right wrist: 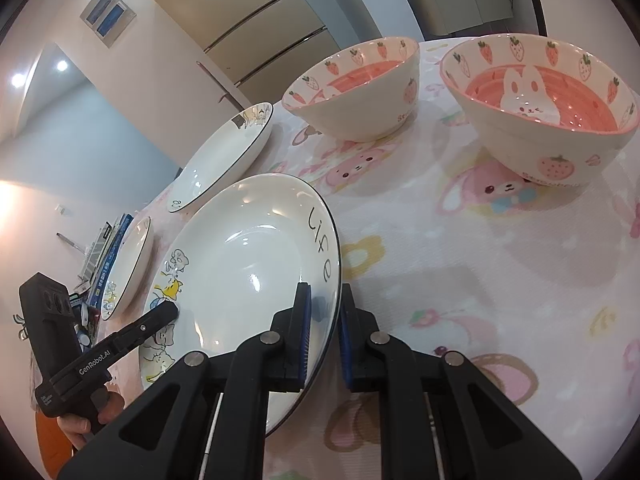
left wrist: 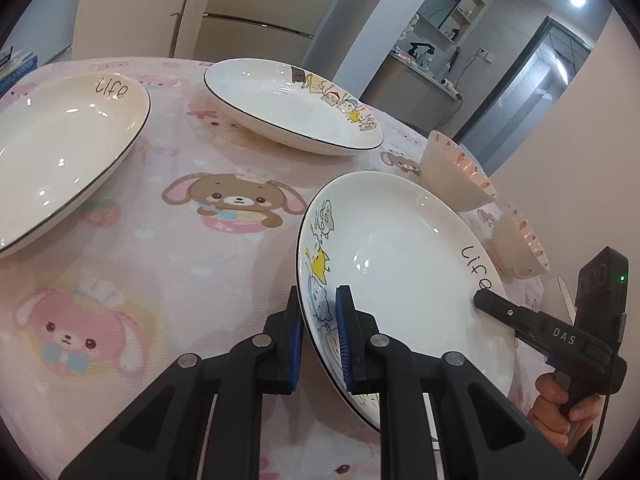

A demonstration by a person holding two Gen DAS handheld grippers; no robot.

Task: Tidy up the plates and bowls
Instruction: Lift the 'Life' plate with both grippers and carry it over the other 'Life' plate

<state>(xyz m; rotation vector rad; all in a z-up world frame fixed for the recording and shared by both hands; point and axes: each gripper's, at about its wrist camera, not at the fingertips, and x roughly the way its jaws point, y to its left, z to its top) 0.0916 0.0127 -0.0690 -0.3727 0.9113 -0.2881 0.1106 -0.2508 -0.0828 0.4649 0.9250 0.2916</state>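
Observation:
A white cartoon "Life" plate [left wrist: 400, 264] is held tilted just above the pink tablecloth [left wrist: 180, 240]. My left gripper [left wrist: 320, 320] is shut on its left rim. My right gripper [right wrist: 323, 320] is shut on its right rim beside the word "Life"; the plate also shows in the right wrist view [right wrist: 248, 272]. Two more plates lie on the table: one at the far left [left wrist: 64, 148] and one at the back [left wrist: 292, 104]. Two strawberry bowls [right wrist: 356, 88] [right wrist: 544, 104] stand upright to the right.
The right gripper's body and the hand holding it [left wrist: 560, 340] show at the left wrist view's right edge. Books [right wrist: 106, 264] lie at the table's far left edge. A fridge [right wrist: 256, 32] and kitchen counter [left wrist: 416, 80] stand behind the table.

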